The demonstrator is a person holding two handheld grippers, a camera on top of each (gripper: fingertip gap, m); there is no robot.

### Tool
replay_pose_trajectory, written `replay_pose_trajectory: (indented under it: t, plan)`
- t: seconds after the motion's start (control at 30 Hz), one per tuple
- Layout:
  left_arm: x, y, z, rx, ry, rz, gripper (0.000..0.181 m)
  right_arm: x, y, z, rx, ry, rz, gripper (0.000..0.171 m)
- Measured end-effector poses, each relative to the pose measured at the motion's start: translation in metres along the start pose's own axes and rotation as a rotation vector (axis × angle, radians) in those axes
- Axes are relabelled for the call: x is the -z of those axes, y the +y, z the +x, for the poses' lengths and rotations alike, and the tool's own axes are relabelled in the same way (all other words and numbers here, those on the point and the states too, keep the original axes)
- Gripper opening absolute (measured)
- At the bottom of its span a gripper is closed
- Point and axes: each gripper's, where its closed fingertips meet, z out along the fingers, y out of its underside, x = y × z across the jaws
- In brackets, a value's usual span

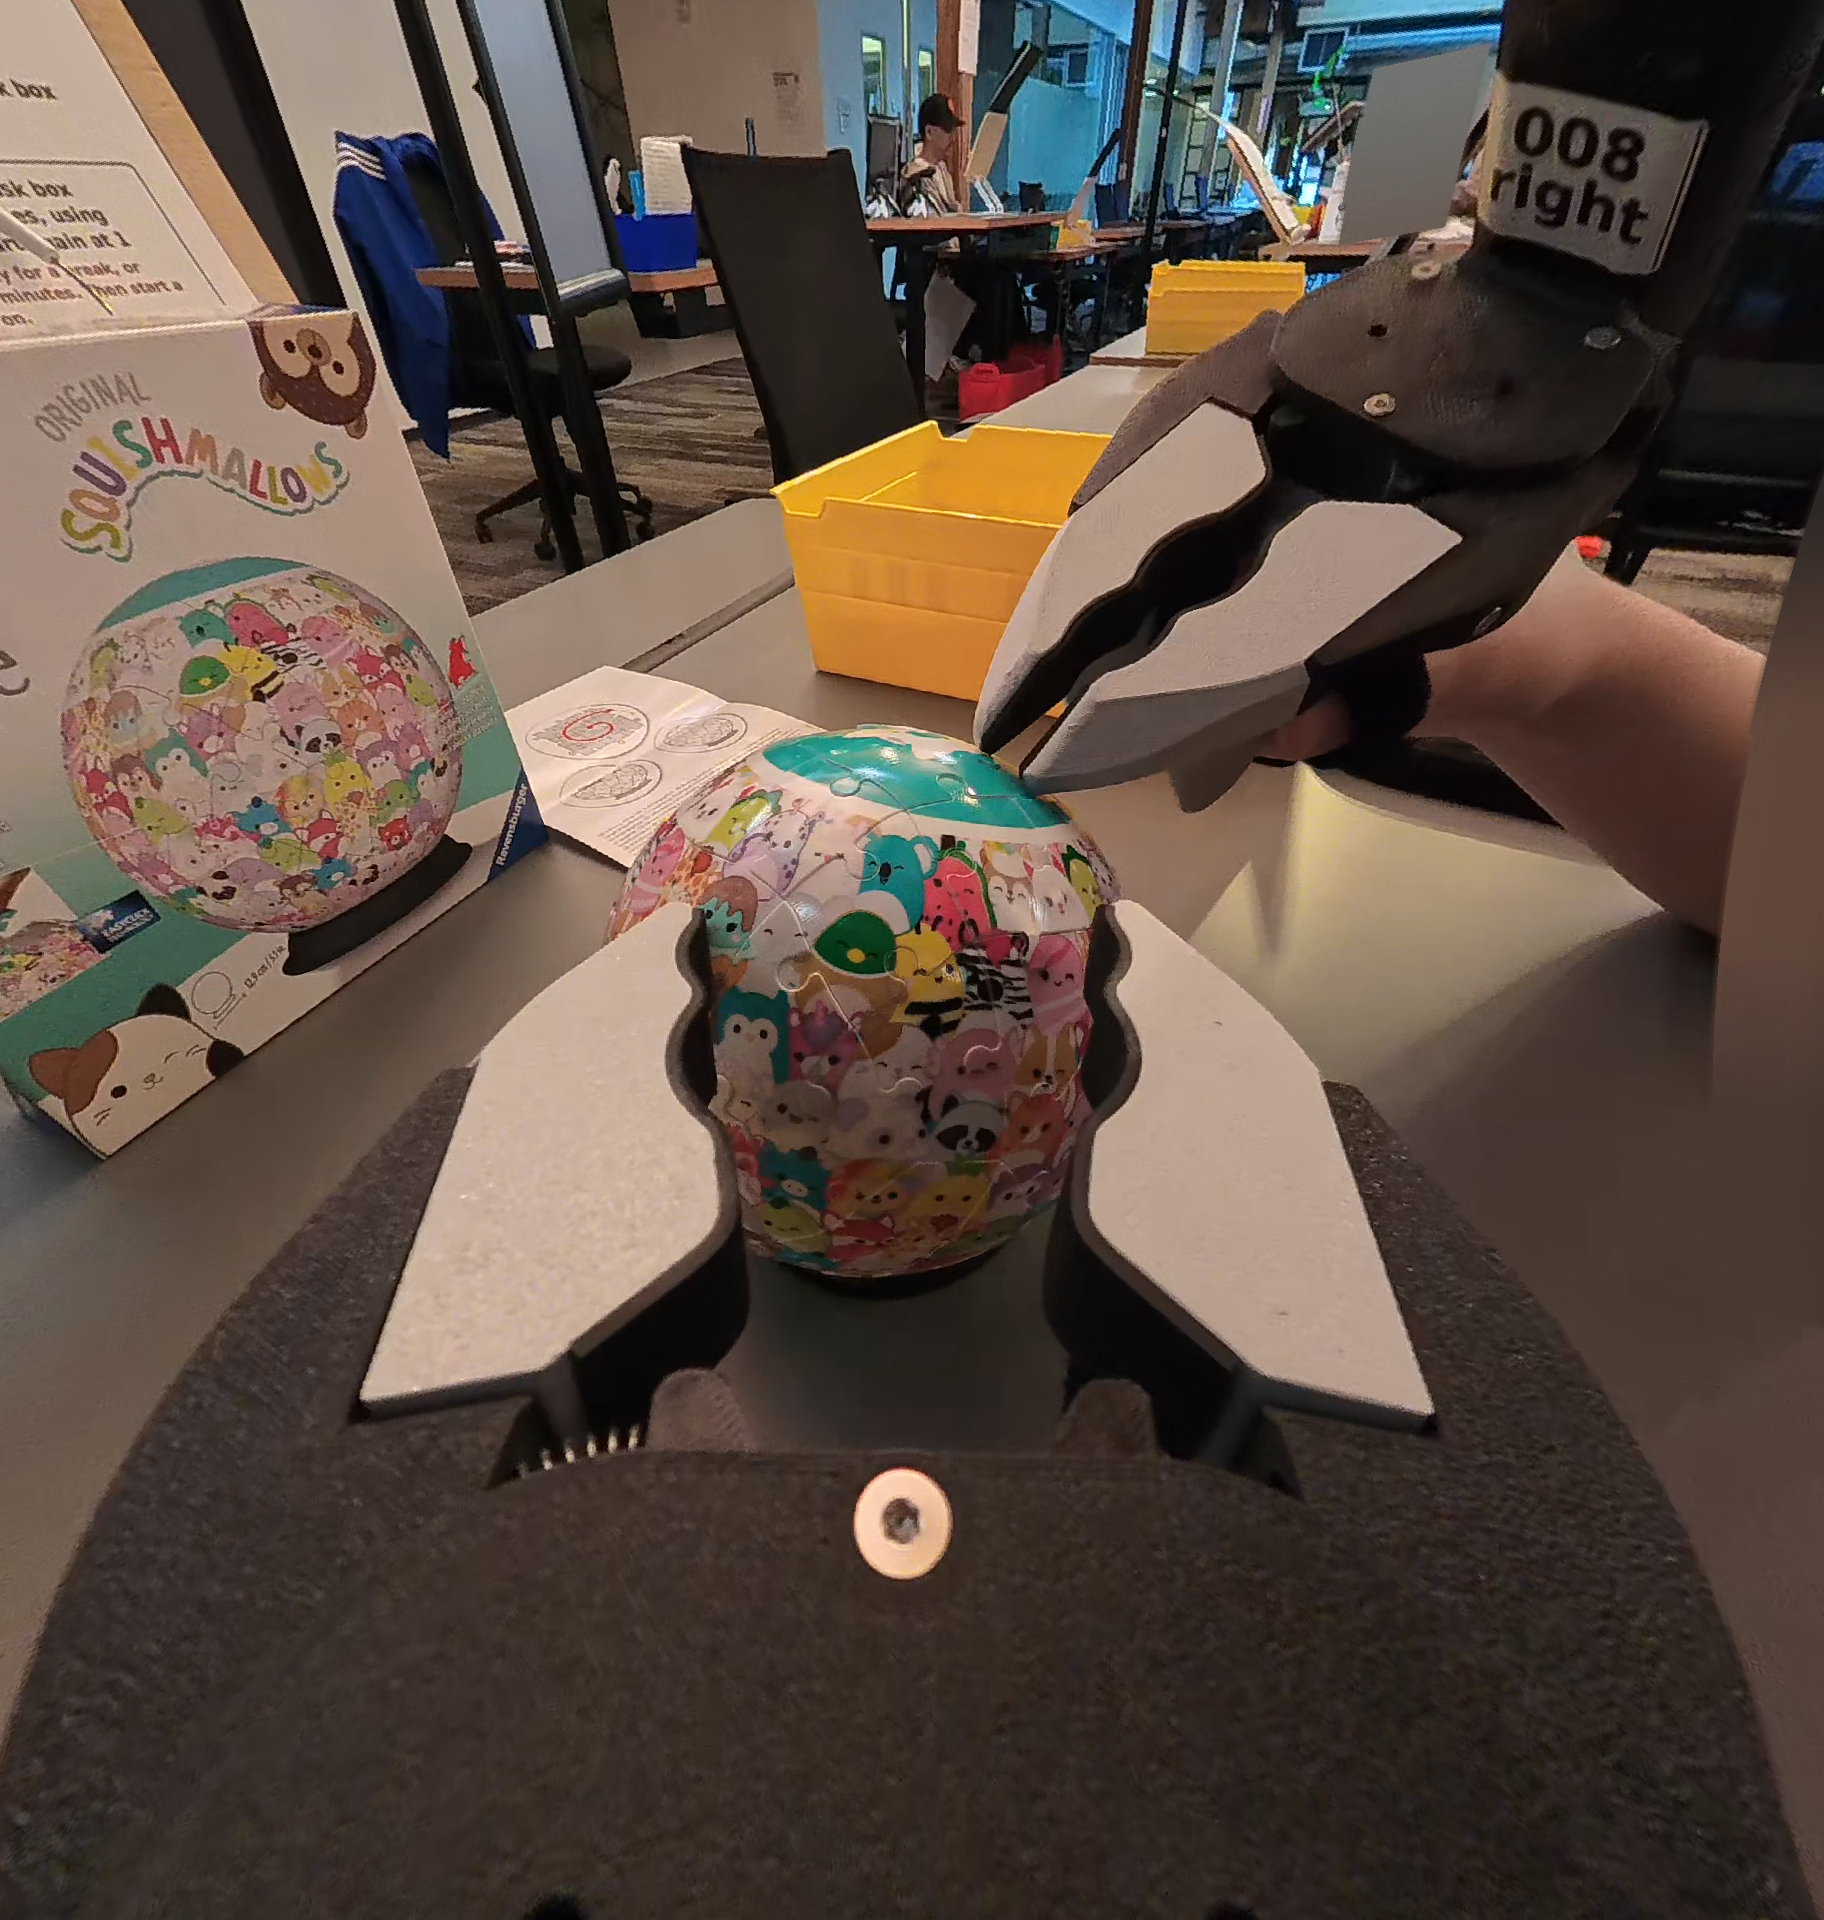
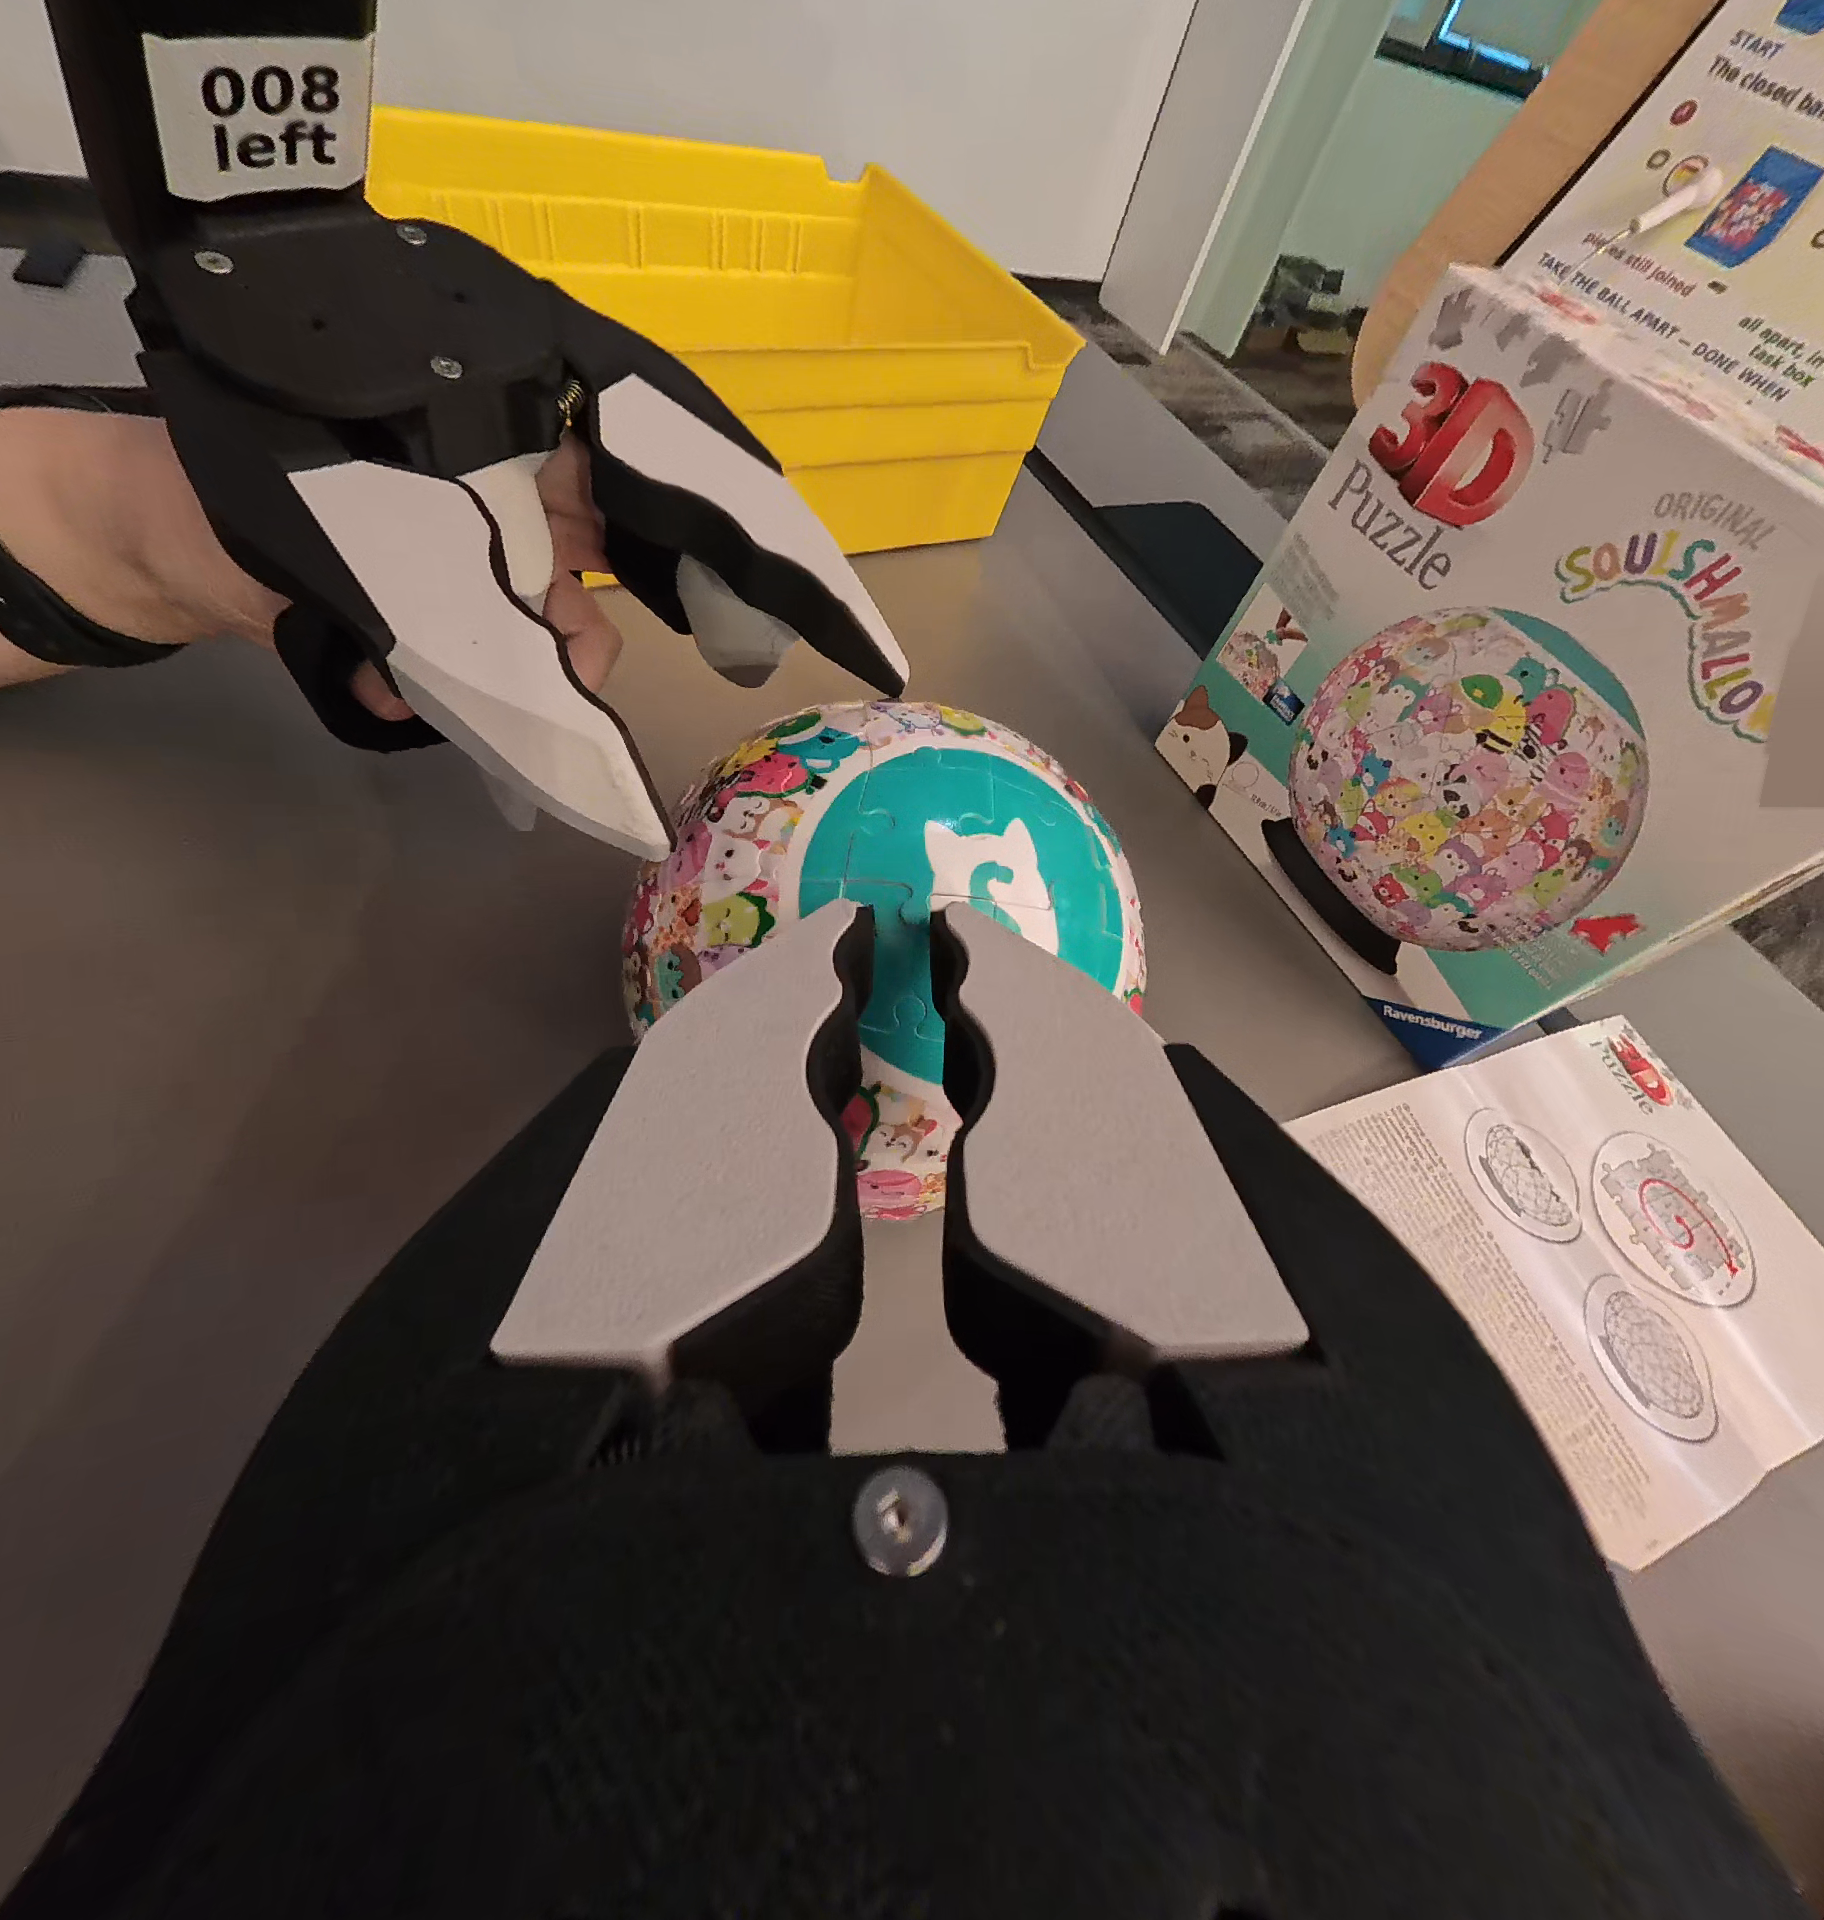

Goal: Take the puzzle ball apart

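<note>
The puzzle ball (image 1: 918, 1060), covered in colourful plush characters with a teal cap on top, stands whole on the grey table on a dark base. It also shows in the right wrist view (image 2: 1001, 821). My left gripper (image 1: 897, 925) is spread wide with a finger against each side of the ball; the right wrist view (image 2: 780, 767) shows its tips touching the ball's far upper side. My right gripper (image 2: 900, 914) has its jaws a narrow gap apart, tips on the teal cap. In the left wrist view the right gripper (image 1: 1007, 756) comes in from the upper right onto the cap's edge.
The puzzle's box (image 1: 212, 727) (image 2: 1510, 675) stands beside the ball. A folded instruction sheet (image 1: 627, 758) (image 2: 1614, 1268) lies between them. A yellow bin (image 1: 908, 551) (image 2: 783, 312) sits behind the ball. A sign board leans behind the box; office chairs and desks are beyond. Left tips to right tips: about 5 cm.
</note>
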Motion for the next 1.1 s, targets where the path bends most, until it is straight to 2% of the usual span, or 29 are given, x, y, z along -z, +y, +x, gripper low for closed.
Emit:
replay_pose_trajectory:
  t: [0.33, 0.77, 0.93, 1.03, 1.1]
  plan:
    - [-0.001, 0.000, -0.001, 0.006, -0.003, 0.009, 0.069, 0.001, 0.002, 0.003, -0.098, -0.031, -0.041, 0.012]
    - [-0.001, 0.000, -0.002, 0.003, -0.011, 0.012, 0.070, 0.000, 0.002, 0.003, -0.096, -0.030, -0.037, 0.012]
    - [-0.001, 0.000, -0.002, 0.001, -0.012, 0.019, 0.068, 0.010, -0.001, 0.016, 0.006, -0.003, -0.037, 0.014]
    - [0.000, 0.000, -0.003, 0.006, -0.011, 0.028, 0.067, 0.016, -0.005, 0.010, 0.071, -0.125, -0.028, 0.010]
    - [0.000, 0.000, -0.004, 0.008, -0.009, 0.036, 0.065, 0.013, -0.002, 0.016, 0.090, -0.127, -0.070, 0.005]
